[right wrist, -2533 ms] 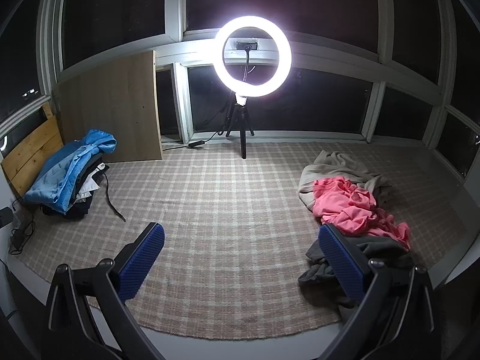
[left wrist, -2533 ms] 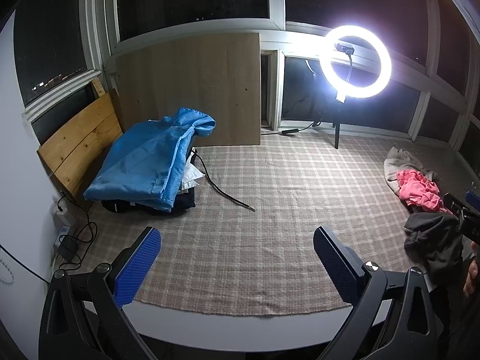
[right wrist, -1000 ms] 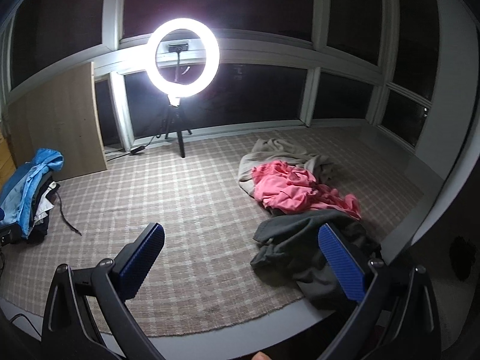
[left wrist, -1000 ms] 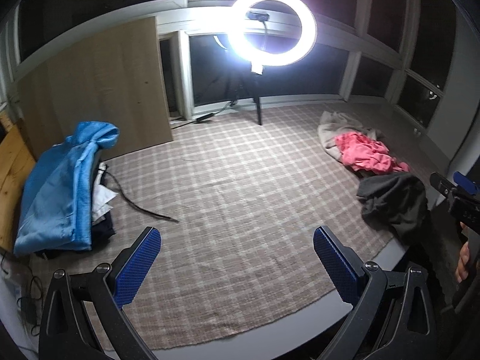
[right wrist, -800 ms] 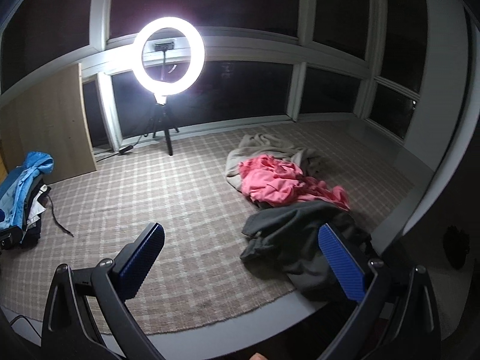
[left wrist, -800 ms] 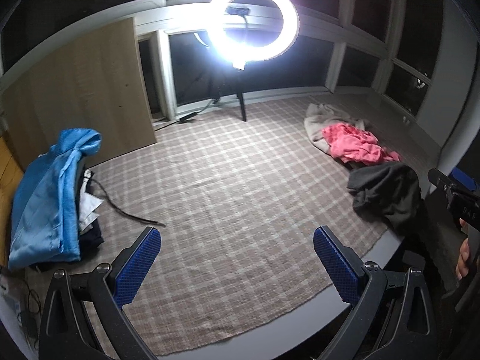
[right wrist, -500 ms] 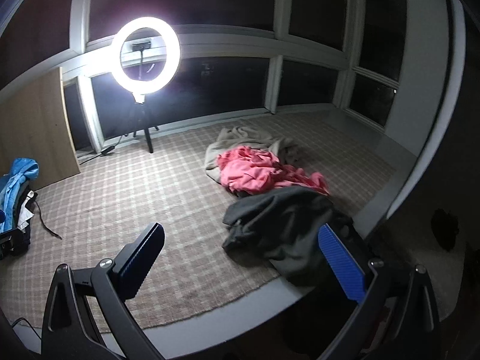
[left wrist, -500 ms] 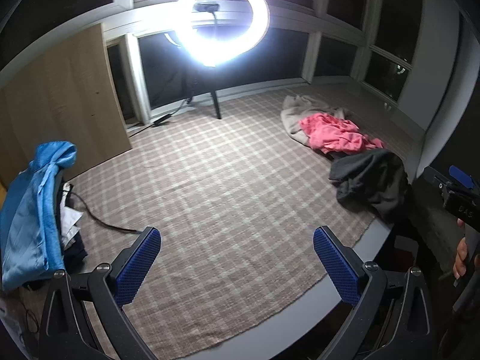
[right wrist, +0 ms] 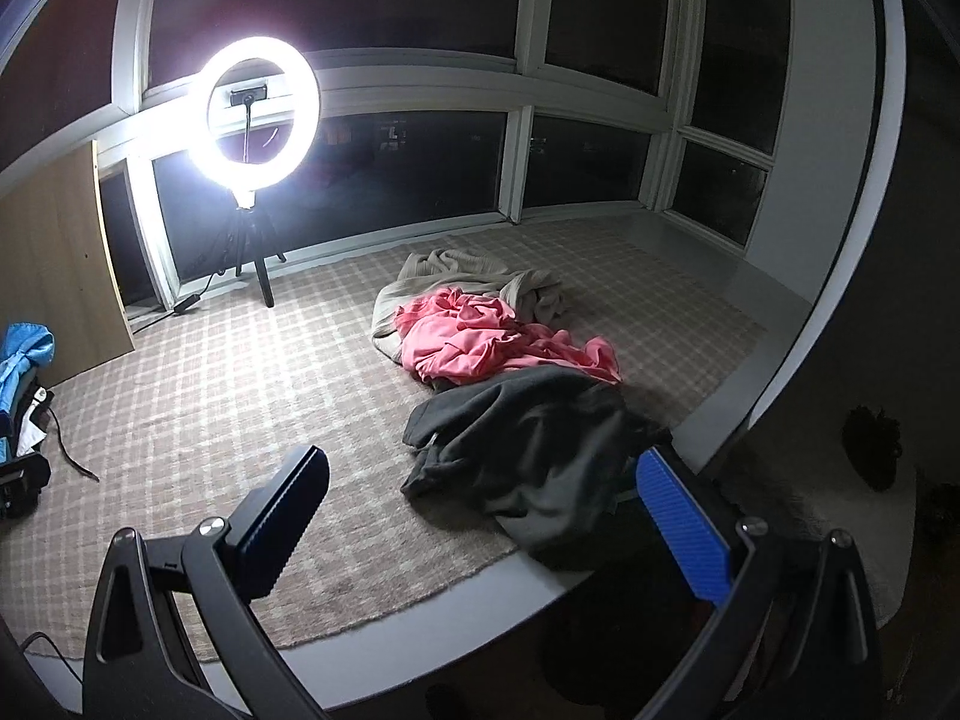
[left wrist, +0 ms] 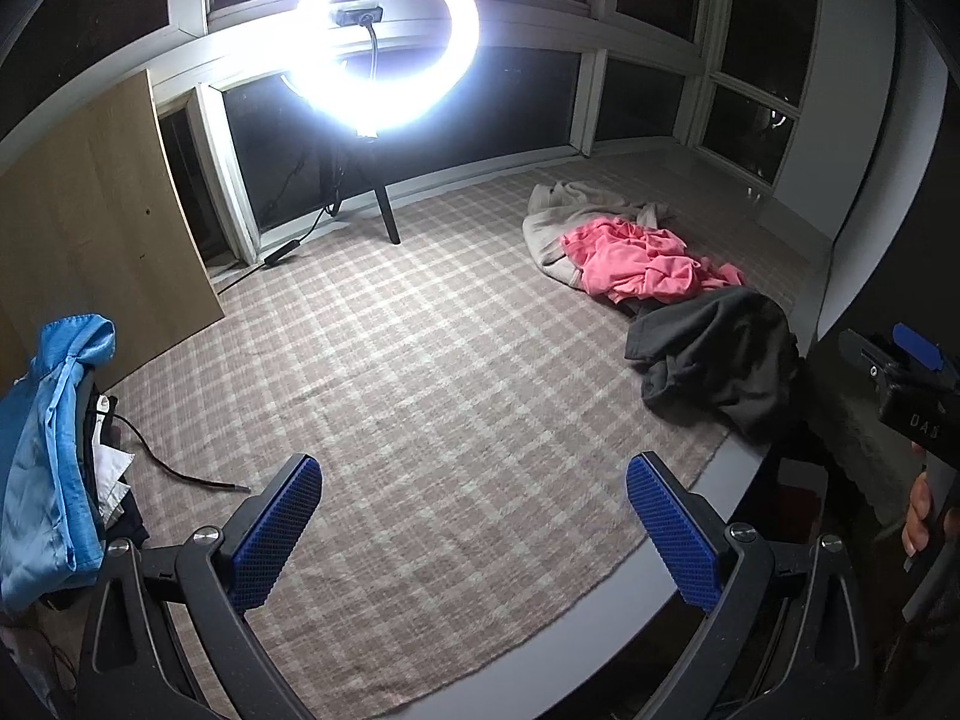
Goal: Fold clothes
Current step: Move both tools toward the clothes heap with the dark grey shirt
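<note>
A checked rug [left wrist: 420, 372] covered the platform, its wide middle bare, likely kept free as folding space. The unfolded clothes lay heaped at its right: a beige piece [right wrist: 456, 273] farthest, a pink one [right wrist: 480, 342] over it, a dark one [right wrist: 534, 444] nearest, spilling off the edge so its lower part was lost in shadow. A blue garment [left wrist: 42, 456] topped a stack at far left, cut off by the frame. Both tongs, left [left wrist: 474, 534] and right [right wrist: 504, 522], hung empty with jaws spread wide, the right nearly above the dark piece.
</note>
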